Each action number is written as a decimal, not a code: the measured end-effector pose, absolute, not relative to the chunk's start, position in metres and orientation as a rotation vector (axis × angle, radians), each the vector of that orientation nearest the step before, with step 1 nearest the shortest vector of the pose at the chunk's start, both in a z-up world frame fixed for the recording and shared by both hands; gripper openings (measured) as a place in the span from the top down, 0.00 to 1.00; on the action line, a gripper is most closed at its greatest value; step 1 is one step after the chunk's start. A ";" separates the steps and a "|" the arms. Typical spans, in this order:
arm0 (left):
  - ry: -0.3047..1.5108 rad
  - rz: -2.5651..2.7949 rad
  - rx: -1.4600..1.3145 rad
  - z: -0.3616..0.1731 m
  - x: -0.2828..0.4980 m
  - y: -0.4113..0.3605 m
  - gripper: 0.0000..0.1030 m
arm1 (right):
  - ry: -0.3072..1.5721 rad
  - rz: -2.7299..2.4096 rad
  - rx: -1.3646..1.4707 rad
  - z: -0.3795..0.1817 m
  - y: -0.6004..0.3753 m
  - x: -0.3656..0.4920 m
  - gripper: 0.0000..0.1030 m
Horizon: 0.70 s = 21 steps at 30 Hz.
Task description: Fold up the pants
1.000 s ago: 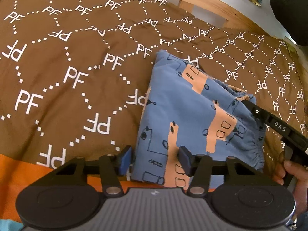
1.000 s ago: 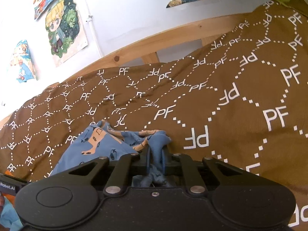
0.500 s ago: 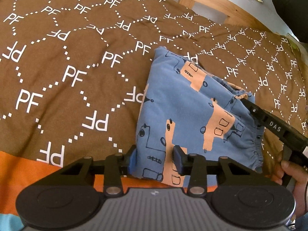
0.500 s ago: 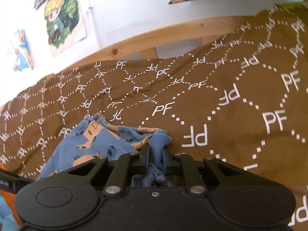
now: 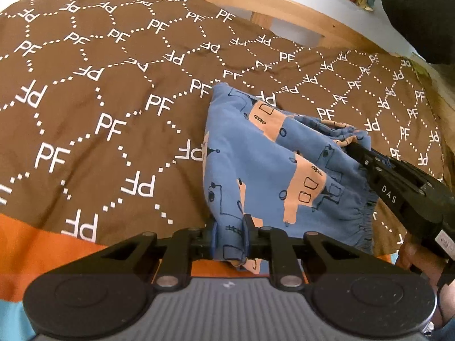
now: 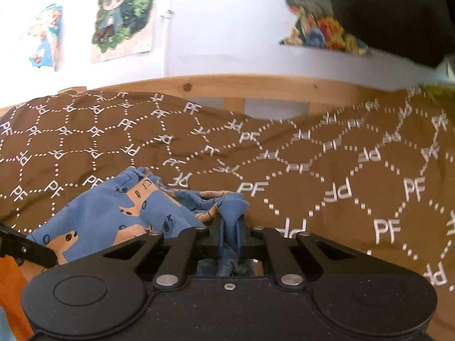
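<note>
Two tongs grip the pants (image 5: 273, 170) on the bed (image 5: 99, 91). Left tongs (image 5: 229, 237), at 6 o'clock, are closing on the near hem corner. Right tongs (image 6: 229, 234), toward 3 o'clock, clamp bunched waistband fabric, judged to be holding two edges taut for the next fold.

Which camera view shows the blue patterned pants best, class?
The left wrist view: the pants lie spread across the brown bedcover, showing the print and gathered waistband. The right wrist view shows only a bunched part, partly hidden behind the right gripper clamped on the cloth.
</note>
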<state>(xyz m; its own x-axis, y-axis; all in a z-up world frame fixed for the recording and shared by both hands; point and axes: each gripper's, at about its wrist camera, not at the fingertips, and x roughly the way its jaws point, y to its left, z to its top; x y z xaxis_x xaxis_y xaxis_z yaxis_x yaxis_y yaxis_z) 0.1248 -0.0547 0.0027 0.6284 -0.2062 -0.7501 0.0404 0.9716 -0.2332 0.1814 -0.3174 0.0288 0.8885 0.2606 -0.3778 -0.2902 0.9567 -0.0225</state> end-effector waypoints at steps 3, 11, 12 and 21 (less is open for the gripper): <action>0.876 -0.145 -0.217 0.005 0.119 -0.053 0.82 | 0.358 0.291 -0.110 0.034 -0.313 0.173 0.93; 0.847 -0.161 -0.200 0.008 0.113 -0.054 0.82 | 0.335 0.292 -0.154 0.045 -0.305 0.158 0.93; 0.843 -0.164 -0.191 0.008 0.112 -0.055 0.82 | 0.337 0.290 -0.136 0.047 -0.306 0.157 0.93; 0.840 -0.178 -0.189 0.002 0.112 -0.052 0.82 | 0.350 0.298 -0.081 0.046 -0.310 0.150 0.93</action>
<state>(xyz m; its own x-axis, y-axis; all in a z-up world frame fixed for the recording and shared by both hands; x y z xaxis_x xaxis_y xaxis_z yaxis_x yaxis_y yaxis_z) 0.1122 -0.0517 0.0022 0.6542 -0.2302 -0.7204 0.0815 0.9685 -0.2355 0.1504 -0.3100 0.0461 0.8961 0.2735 -0.3496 -0.3014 0.9531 -0.0271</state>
